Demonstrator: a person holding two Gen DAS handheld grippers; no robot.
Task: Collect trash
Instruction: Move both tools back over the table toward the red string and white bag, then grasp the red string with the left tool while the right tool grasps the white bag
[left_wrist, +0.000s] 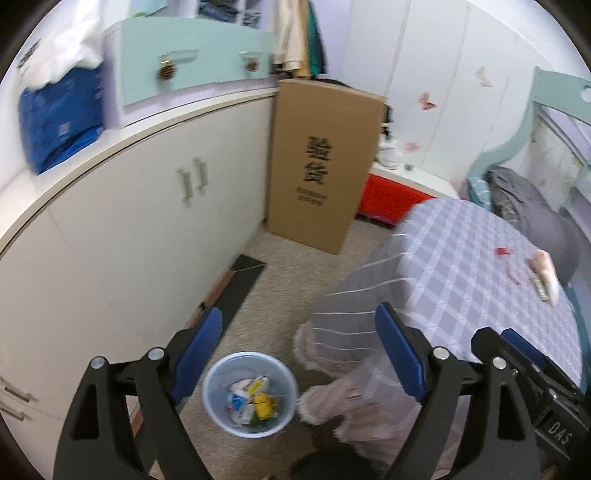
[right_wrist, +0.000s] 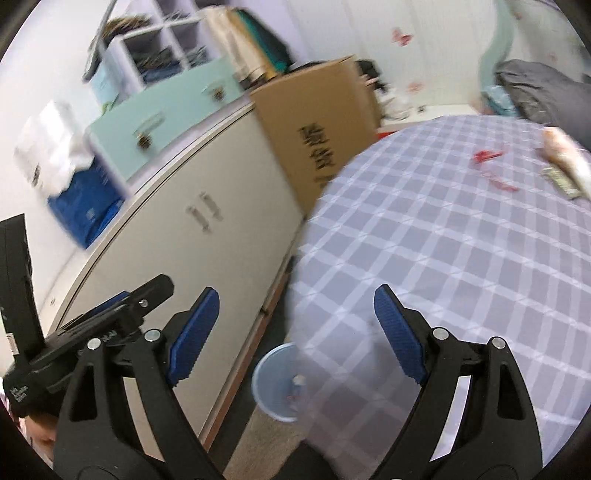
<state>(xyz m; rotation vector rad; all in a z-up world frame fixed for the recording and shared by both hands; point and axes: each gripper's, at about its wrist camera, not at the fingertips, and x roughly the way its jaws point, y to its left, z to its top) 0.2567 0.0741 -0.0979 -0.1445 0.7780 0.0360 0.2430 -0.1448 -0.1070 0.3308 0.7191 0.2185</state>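
Note:
A light-blue bin (left_wrist: 249, 394) stands on the carpet beside the table, holding several wrappers (left_wrist: 255, 402). My left gripper (left_wrist: 299, 354) is open and empty, held above the bin. My right gripper (right_wrist: 295, 325) is open and empty over the table's near edge; the bin (right_wrist: 275, 384) shows partly behind the cloth. On the checked tablecloth (right_wrist: 443, 240) lie red scraps (right_wrist: 491, 162), a pinkish wrapper (right_wrist: 565, 151) and a small printed packet (right_wrist: 559, 181), all far from both grippers. They also show in the left wrist view: red scraps (left_wrist: 502, 252), wrapper (left_wrist: 545, 271).
White cabinets (left_wrist: 129, 229) run along the left. A tall cardboard box (left_wrist: 325, 166) stands behind the bin. Fluffy pink slippers (left_wrist: 325, 354) are by the bin. A red bin with a white lid (left_wrist: 391, 199) and a bed with grey bedding (left_wrist: 532, 206) lie beyond the table.

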